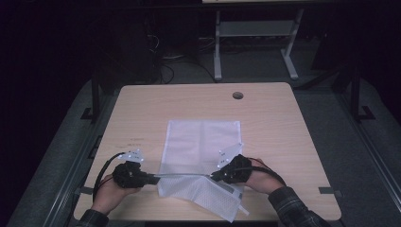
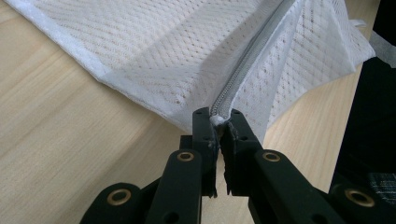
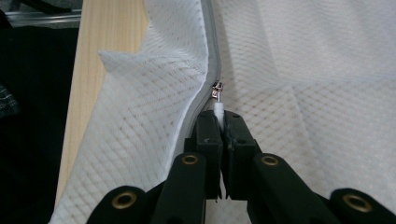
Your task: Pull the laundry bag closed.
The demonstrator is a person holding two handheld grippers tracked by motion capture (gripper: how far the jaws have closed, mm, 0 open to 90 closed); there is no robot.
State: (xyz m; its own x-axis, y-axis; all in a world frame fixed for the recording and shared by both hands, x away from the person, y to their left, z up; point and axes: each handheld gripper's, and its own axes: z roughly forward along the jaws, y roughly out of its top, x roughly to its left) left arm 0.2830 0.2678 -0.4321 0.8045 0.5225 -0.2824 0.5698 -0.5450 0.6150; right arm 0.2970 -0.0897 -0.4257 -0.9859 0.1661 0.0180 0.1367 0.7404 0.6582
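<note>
A white mesh zip bag (image 1: 201, 142) lies on the wooden table, its near part folded and lifted along a grey zipper (image 1: 182, 175). My left gripper (image 1: 154, 178) is shut on the zipper's end (image 2: 217, 120) at the bag's left edge. My right gripper (image 1: 213, 177) is shut on the white zipper pull (image 3: 218, 108), with the metal slider (image 3: 216, 90) just beyond its jaws. The zipper band (image 2: 252, 60) runs taut between the two grippers. Mesh cloth (image 3: 140, 130) hangs on both sides of it.
The table (image 1: 283, 123) has a round cable hole (image 1: 238, 95) near its far edge. Bare wood lies left and right of the bag. A metal frame stand (image 1: 255, 28) sits on the floor beyond the table.
</note>
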